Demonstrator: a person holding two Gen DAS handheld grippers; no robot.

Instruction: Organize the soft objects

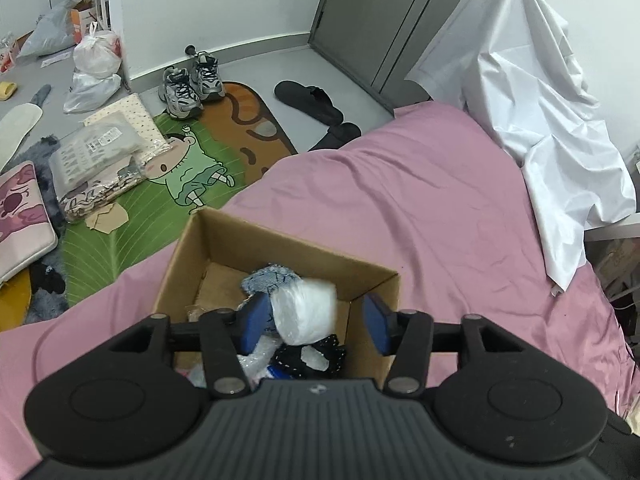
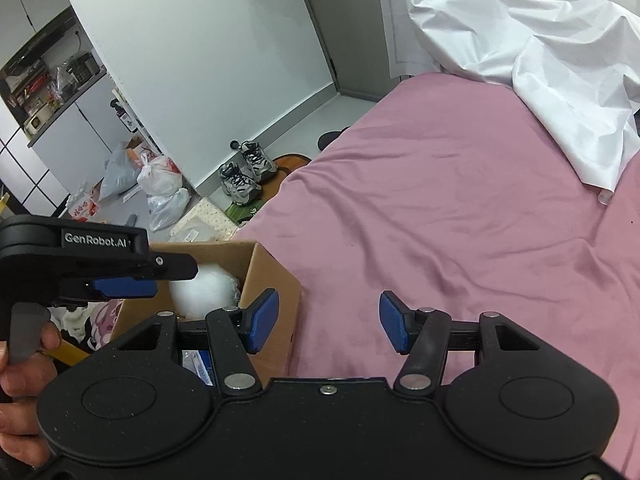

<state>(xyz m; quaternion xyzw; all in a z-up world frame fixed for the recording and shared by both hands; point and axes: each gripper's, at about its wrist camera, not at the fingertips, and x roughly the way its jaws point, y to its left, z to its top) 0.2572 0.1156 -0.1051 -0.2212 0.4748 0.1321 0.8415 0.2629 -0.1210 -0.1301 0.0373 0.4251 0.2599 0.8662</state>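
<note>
the left gripper [image 1: 316,318] hung wide open above the box [image 1: 224,248], a roundish white wad [image 1: 304,312] touching its left pad, while the right gripper [image 2: 328,322] gaped empty.

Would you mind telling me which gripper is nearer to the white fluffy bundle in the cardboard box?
Left. The left gripper hangs open right over the white bundle in the box; the right gripper hovers open beside the box, above the pink sheet.

"GenRobot.AI" in white on the black body of the left tongs [image 2: 176,276].
</note>
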